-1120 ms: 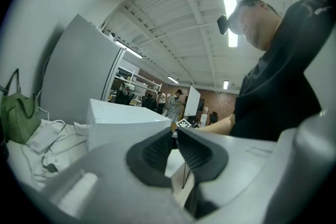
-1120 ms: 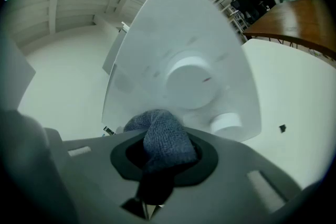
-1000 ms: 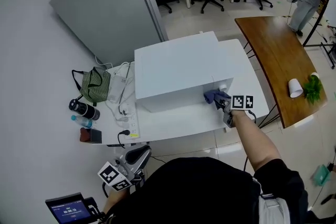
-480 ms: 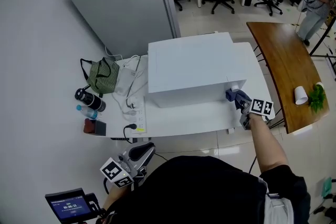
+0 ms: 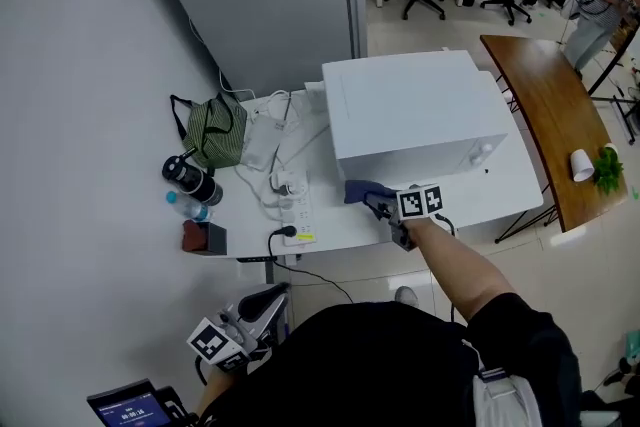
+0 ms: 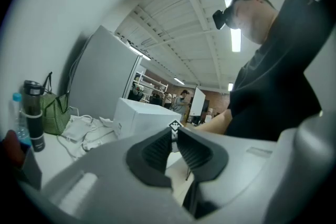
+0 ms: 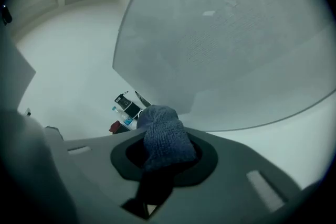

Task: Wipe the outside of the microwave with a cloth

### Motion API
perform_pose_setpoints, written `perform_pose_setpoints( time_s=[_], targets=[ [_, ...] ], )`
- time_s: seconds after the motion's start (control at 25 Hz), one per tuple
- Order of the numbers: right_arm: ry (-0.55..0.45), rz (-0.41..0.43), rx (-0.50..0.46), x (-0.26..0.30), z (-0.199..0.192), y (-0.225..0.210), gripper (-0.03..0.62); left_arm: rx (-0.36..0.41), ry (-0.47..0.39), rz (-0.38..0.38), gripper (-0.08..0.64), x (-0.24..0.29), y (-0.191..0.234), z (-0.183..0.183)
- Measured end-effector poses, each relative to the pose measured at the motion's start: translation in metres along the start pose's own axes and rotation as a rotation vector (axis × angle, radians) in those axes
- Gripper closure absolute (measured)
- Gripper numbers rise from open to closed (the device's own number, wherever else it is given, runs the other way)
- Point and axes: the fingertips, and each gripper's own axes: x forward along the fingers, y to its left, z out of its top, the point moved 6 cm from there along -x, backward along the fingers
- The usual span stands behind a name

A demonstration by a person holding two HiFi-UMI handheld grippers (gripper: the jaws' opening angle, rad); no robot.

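The white microwave (image 5: 410,115) stands on a white table (image 5: 500,195). My right gripper (image 5: 378,203) is shut on a blue knitted cloth (image 5: 362,191) at the microwave's lower front left corner. In the right gripper view the cloth (image 7: 164,134) bulges between the jaws, close under the microwave's pale face (image 7: 226,44). My left gripper (image 5: 262,300) hangs low near the person's body, away from the table. Its jaws are shut with nothing between them (image 6: 175,136), and the microwave (image 6: 142,118) shows beyond.
Left of the microwave lie a green bag (image 5: 212,133), a black bottle (image 5: 190,180), a water bottle (image 5: 185,205), a dark box (image 5: 203,237) and a power strip (image 5: 293,205) with cables. A wooden table (image 5: 540,105) with a white cup (image 5: 581,164) stands right. A grey partition (image 5: 260,5) rises behind.
My right gripper has carried the cloth from the microwave's front right corner leftward along the front to the left corner. The head view has shifted with it.
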Motion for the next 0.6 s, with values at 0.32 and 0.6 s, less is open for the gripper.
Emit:
perform_pose_setpoints(
  time_s=[0.32, 0.6],
  targets=[
    [-0.022, -0.037, 0.024, 0.029, 0.014, -0.010, 0.523, -0.024, 0.033, 0.060, 0.525, -0.026, 0.008, -0.008],
    [-0.121, -0.174, 0.105, -0.101, 0.023, -0.117, 0.523, -0.010, 0.041, 0.010, 0.525, 0.065, -0.034, 0.013]
  ],
)
